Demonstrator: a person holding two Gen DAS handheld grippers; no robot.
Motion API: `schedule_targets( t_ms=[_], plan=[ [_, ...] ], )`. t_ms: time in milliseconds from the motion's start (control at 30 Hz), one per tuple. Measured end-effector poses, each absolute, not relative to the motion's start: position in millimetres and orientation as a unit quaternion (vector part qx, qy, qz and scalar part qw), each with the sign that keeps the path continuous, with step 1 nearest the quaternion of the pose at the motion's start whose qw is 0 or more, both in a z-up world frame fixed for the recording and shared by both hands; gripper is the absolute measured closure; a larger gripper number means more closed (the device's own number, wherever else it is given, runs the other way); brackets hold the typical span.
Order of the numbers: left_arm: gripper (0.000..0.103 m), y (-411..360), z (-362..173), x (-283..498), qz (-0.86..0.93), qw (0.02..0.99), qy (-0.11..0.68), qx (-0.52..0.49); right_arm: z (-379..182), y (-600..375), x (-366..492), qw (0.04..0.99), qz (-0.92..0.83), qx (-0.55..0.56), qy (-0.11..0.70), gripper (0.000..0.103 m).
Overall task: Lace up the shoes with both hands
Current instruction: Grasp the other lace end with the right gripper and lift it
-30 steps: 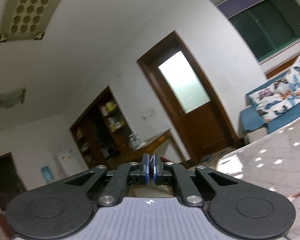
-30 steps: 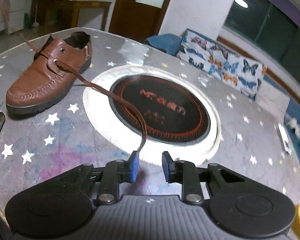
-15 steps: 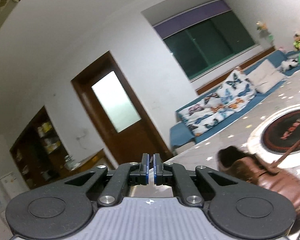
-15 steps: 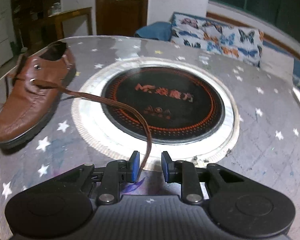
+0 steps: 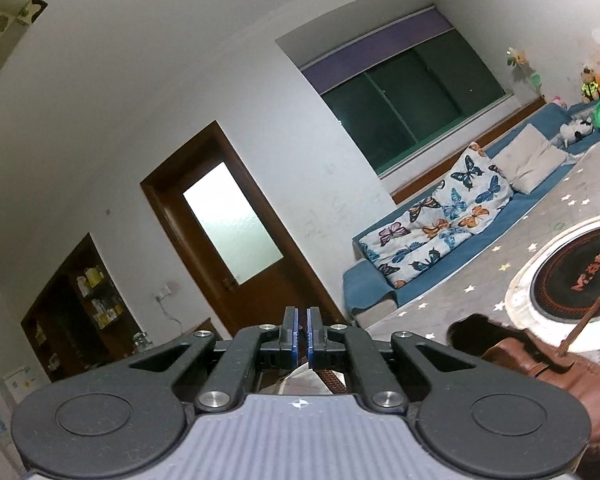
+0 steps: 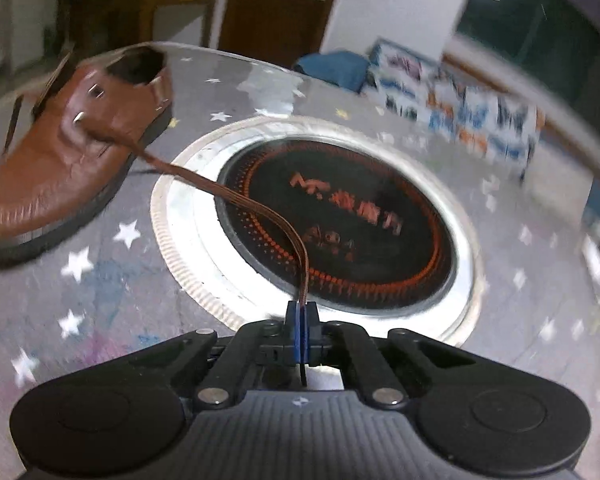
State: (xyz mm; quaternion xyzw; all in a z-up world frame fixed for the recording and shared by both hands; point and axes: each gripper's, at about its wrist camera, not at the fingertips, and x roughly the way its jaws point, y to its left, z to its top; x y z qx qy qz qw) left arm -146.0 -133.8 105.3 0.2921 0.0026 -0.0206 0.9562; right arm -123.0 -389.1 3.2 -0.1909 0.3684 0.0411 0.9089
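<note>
Brown lace (image 6: 236,200) pinched, R gripper (image 6: 301,314) | L gripper (image 5: 302,334) clamps lace end | shoe (image 6: 72,156) blurred

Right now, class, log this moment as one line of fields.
task: lacing | right gripper: shut on brown flat shoelace | left gripper: shut on other lace end | brown leather shoe: on star-patterned table

Brown shoe's lace (image 6: 236,196) pinched in right hand-held gripper (image 6: 301,322)

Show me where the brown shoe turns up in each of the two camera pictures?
Left wrist view: brown shoe at lower right, partly behind the left gripper.
Right wrist view: shoe at upper left on the starry table.
Shared landmark: the round black hotplate.
</note>
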Motion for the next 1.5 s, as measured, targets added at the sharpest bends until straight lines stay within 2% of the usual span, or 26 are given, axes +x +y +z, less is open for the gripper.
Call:
schedule_targets(
  t_ms=[100,467,933,1100,1500],
  plan=[
    [0.098,-128,104,-145,-0.013,0.952,-0.001,0.307,7,-370,-134,0.902,0.037,-0.278,0.328,0.102],
    [0.098,-120,110,-149,0.006,0.947,-0.024,0.321,49,-326,-157,0.874,0.017,-0.461,0.154,0.102],
    [0.099,-138,165,-154,-0.015,0.933,-0.138,0.332,137,-283,-155,0.847,-0.012,-0.531,-0.032,0.102],
    [0.099,-146,179,-156,-0.025,0.926,-0.173,0.336,155,-267,-152,0.84,-0.015,-0.537,-0.073,0.102],
    [0.099,-136,225,-157,-0.052,0.944,-0.203,0.255,173,-243,-147,0.833,-0.006,-0.539,-0.12,0.102]
  ],
)
